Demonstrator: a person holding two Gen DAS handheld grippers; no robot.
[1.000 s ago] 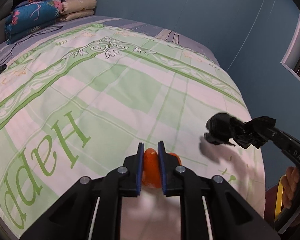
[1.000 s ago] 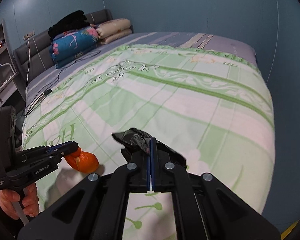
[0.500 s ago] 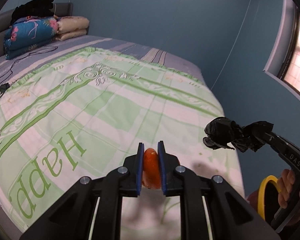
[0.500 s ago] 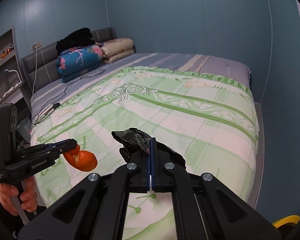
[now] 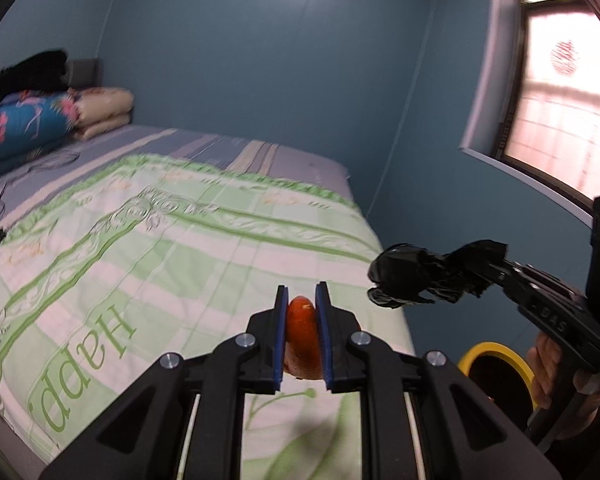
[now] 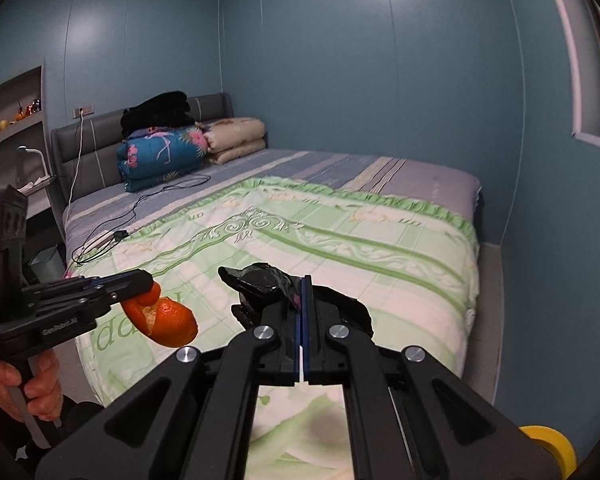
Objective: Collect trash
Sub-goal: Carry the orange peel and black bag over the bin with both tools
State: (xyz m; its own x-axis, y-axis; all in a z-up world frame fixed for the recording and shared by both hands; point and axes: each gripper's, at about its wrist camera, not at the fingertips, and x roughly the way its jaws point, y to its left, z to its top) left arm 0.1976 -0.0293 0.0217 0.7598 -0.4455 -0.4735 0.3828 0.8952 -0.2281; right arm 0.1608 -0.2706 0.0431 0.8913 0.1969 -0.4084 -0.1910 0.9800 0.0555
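Observation:
My left gripper (image 5: 301,304) is shut on a piece of orange peel (image 5: 302,336) and holds it in the air above the foot of the bed; the peel also shows in the right wrist view (image 6: 168,320). My right gripper (image 6: 303,292) is shut on a crumpled black plastic scrap (image 6: 264,284), which also shows in the left wrist view (image 5: 416,276), to the right of the left gripper. A yellow-rimmed trash bin (image 5: 500,376) stands on the floor beside the bed, below the right gripper.
The bed (image 6: 340,240) has a green and white checked cover. Folded quilts (image 6: 168,152) and a black garment lie at the headboard. A black cable (image 6: 140,216) runs over the bed's left side. A window (image 5: 560,92) is on the right wall.
Both grippers have lifted and drawn back from the bed with their loads. The yellow bin has come into view at the lower right.

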